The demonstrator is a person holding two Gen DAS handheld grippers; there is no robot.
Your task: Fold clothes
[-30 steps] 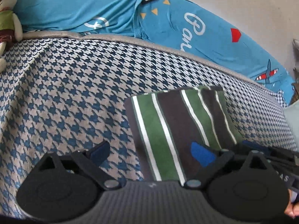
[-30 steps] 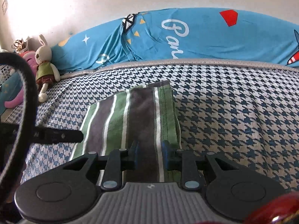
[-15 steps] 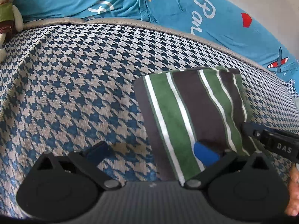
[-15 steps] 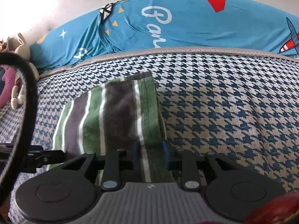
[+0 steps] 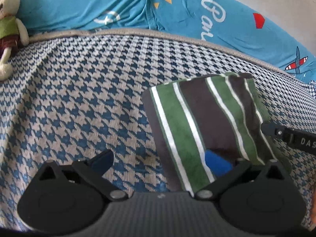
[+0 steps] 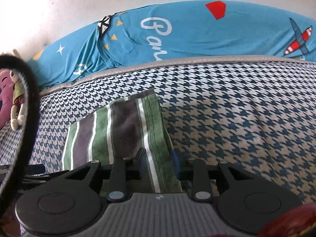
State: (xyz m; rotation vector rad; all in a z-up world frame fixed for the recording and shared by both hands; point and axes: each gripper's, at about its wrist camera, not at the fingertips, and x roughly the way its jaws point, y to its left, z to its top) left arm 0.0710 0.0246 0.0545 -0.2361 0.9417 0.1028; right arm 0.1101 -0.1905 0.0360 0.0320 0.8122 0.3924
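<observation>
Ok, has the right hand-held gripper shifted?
Yes: the right hand-held gripper went rightward across the striped garment, from its dark middle stripe to its green edge.
</observation>
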